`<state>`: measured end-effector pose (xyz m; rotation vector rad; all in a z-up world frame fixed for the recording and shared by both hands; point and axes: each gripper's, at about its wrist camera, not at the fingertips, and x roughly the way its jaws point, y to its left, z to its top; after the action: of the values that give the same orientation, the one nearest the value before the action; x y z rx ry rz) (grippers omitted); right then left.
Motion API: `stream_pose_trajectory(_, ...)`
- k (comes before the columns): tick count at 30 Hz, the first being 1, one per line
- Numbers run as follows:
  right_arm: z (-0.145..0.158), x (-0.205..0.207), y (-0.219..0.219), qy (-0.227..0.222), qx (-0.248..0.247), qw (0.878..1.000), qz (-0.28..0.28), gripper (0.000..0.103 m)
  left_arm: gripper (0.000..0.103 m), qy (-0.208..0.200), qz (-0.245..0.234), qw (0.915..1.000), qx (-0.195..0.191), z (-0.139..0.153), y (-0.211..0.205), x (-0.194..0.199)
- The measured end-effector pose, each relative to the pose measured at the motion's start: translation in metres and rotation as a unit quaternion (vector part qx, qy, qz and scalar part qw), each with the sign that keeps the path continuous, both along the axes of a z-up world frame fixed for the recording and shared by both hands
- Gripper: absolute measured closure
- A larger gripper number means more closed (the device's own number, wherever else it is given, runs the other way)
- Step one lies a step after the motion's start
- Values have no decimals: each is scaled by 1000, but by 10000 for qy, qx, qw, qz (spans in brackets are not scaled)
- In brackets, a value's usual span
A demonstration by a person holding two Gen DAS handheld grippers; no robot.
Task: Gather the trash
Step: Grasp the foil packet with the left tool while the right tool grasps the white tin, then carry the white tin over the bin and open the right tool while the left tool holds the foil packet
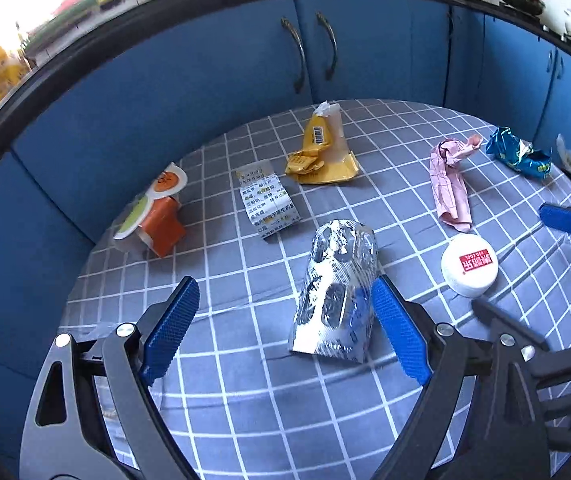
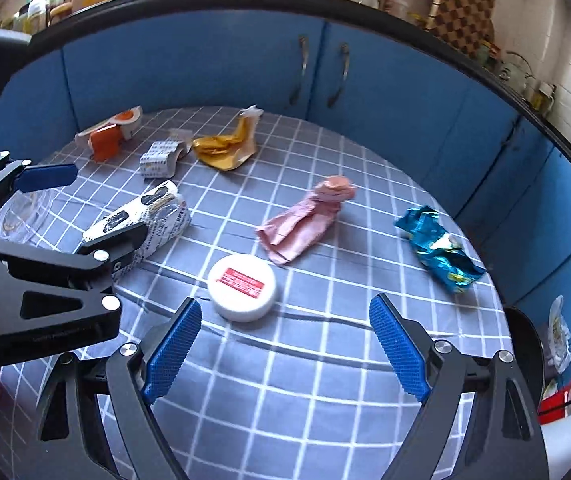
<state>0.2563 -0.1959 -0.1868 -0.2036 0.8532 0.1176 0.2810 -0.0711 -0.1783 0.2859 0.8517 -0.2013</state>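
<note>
Trash lies on a round table with a grey checked cloth (image 1: 245, 400). My left gripper (image 1: 285, 320) is open, its jaws either side of a silver foil blister pack (image 1: 337, 292), whose right side touches the right pad. The pack also shows in the right wrist view (image 2: 145, 220). My right gripper (image 2: 285, 344) is open and empty, just short of a white round lid with a red label (image 2: 242, 286), also seen in the left wrist view (image 1: 469, 266). Other trash: pink wrapper (image 2: 305, 222), blue foil bag (image 2: 439, 248), yellow wrapper (image 1: 321, 152), folded leaflet (image 1: 267, 204), orange carton (image 1: 153, 216).
Blue cabinet doors (image 1: 325, 40) curve behind the table under a dark countertop. A clear plastic piece (image 2: 21, 212) lies at the table's left edge under my left gripper. A dark chair back (image 2: 525, 344) and a red item (image 2: 557, 400) stand off the table's right side.
</note>
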Motion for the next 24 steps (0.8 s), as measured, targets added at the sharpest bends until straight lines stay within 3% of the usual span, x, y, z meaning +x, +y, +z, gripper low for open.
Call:
stream_pose_trajectory(2, -2, 4, 4, 58, 39, 10000, 53, 21, 16, 57, -27, 9999, -113, 1, 3, 5)
stream_pose_trajectory(7, -8, 12, 15, 126, 93, 9997, 181, 38, 18, 43, -78, 9998, -163, 0, 5, 7)
stream_pose_trajectory(11, -10, 14, 12, 223, 382, 9986, 278, 49, 18, 288, -120, 9985, -459, -3, 8, 13)
stream_pose_trajectory(13, -10, 11, 14, 244, 493, 9976, 413, 64, 23, 477, -134, 9968, -623, -8, 8, 18)
stream_pose_trajectory(15, -10, 8, 18, 193, 408, 9979, 472, 64, 25, 567, -152, 9960, -674, -12, 7, 19)
stream_pose_trajectory(17, -10, 8, 19, 170, 401, 9978, 493, 64, 31, 503, -207, 9967, -596, -12, 2, 16)
stream_pose_trajectory(21, -8, 6, 12, 198, 492, 9978, 391, 64, 59, 466, -242, 9973, -520, -8, -4, 9)
stream_pose_trajectory(24, -6, 1, 6, 175, 495, 9981, 326, 64, 63, 442, -152, 9981, -413, -7, -9, 3)
